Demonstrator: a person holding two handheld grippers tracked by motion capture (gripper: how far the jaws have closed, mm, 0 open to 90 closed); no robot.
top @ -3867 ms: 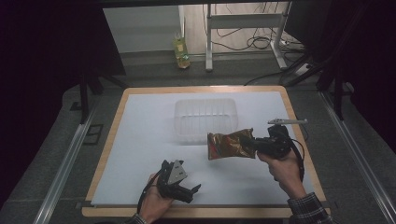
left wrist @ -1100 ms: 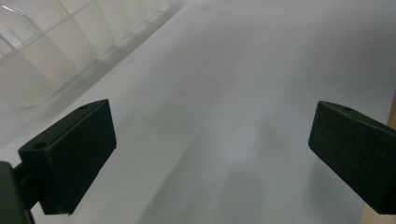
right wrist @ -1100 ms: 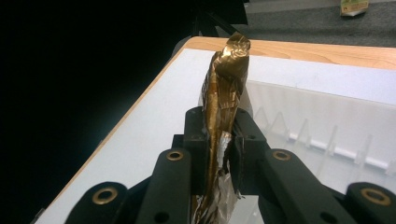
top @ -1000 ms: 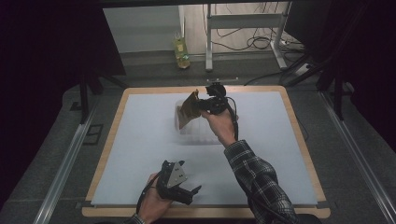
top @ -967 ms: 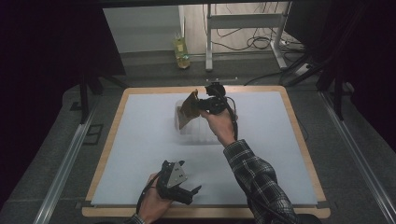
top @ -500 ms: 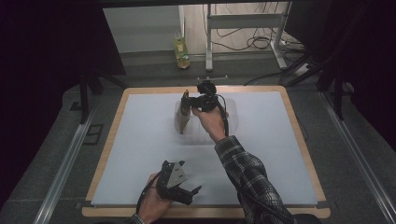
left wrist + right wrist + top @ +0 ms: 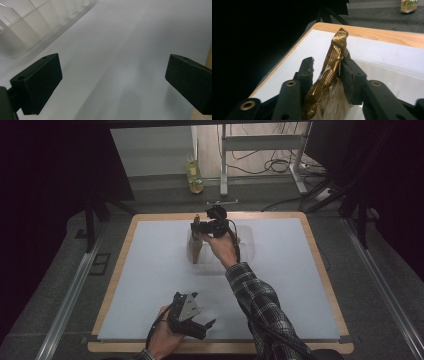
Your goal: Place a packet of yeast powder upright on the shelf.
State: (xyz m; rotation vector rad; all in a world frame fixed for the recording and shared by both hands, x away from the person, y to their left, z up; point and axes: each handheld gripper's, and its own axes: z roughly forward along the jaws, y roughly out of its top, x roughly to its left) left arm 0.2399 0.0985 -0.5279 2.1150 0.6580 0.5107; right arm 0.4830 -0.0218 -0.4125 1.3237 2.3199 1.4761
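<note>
Snack bag point(image 7: 196, 246), gold-brown foil, stands on edge at the left end of the clear plastic tray point(image 7: 246, 245) near the table's point(image 7: 320, 255) far edge, high view. Right gripper point(image 7: 200, 227) sits at the bag's top edge, the arm in a plaid sleeve point(image 7: 262, 307) reaching across the white mat point(image 7: 150, 270). Left gripper point(image 7: 197, 324) is held low at the near edge of the mat, well apart from the tray. A bottle point(image 7: 194, 171) stands on the floor beyond the table. Left gripper view: left gripper's point(image 7: 112, 82) jaws spread wide, nothing between them, just white mat; tray corner point(image 7: 30, 27) at upper left. Right gripper view: right gripper point(image 7: 326, 68) has the bag's point(image 7: 334, 62) crimped top between its jaws; jaws have just been opening, the left pad stands off the foil with a gap, the right pad just beside it or touching, so grip looks released.
</note>
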